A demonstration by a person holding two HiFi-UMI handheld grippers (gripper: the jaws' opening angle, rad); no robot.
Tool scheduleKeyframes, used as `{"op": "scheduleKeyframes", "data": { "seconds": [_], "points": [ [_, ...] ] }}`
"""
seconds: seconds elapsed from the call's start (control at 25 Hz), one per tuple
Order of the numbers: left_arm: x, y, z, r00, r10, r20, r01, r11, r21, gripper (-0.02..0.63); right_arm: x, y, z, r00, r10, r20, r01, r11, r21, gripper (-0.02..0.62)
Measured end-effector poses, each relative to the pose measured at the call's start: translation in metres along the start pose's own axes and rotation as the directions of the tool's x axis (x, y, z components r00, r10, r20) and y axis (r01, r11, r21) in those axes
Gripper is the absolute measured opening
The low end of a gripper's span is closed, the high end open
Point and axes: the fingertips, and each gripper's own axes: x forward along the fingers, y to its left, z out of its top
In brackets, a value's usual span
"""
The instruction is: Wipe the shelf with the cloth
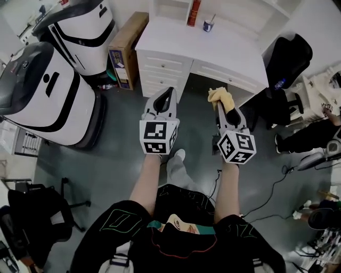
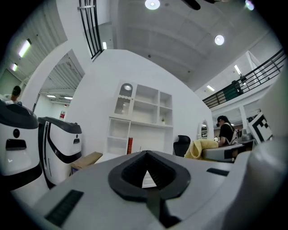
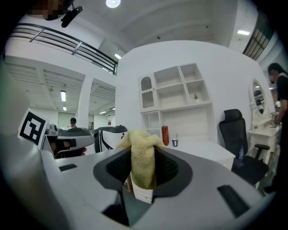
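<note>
Head view: the person holds both grippers out over the grey floor (image 1: 122,160), in front of a white surface (image 1: 213,50). The left gripper (image 1: 169,93) points toward the drawers (image 1: 165,66) under that surface, with nothing at its tip. The right gripper (image 1: 219,101) has a yellow cloth (image 1: 220,96) bunched at its tip, well apart from the shelf (image 1: 173,8) that rises at the back of the surface. A red can (image 1: 194,13) and a cup (image 1: 208,24) stand on the surface near the shelf. A black chair (image 1: 287,56) sits to the right and a cardboard box (image 1: 128,45) to the left

Left gripper view: the jaws meet at their tips, with only a small triangular gap behind them, and grip nothing. The shelf stands far ahead, and the cloth shows off to the right

Right gripper view: the jaws are closed on the cloth, which stands up between them and folds over at the top. The shelf, red can and cup lie beyond, well apart from the cloth
</note>
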Motion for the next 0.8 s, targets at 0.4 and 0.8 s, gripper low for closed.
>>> {"op": "scheduleKeyframes", "data": {
  "seconds": [0.4,0.8],
  "points": [
    [0.117,0.066,-0.026,0.985,0.126,-0.119,-0.126,0.992,0.010,-0.002,0.160,-0.029,-0.013,0.988,0.137,-0.076,-0.130,0.988,0.082,0.124],
    [0.232,0.056,-0.010,0.988,0.083,-0.127,-0.081,0.997,0.017,-0.002,0.238,-0.111,0.003,0.993,0.098,-0.062,-0.089,0.988,0.129,0.124]
  ]
}}
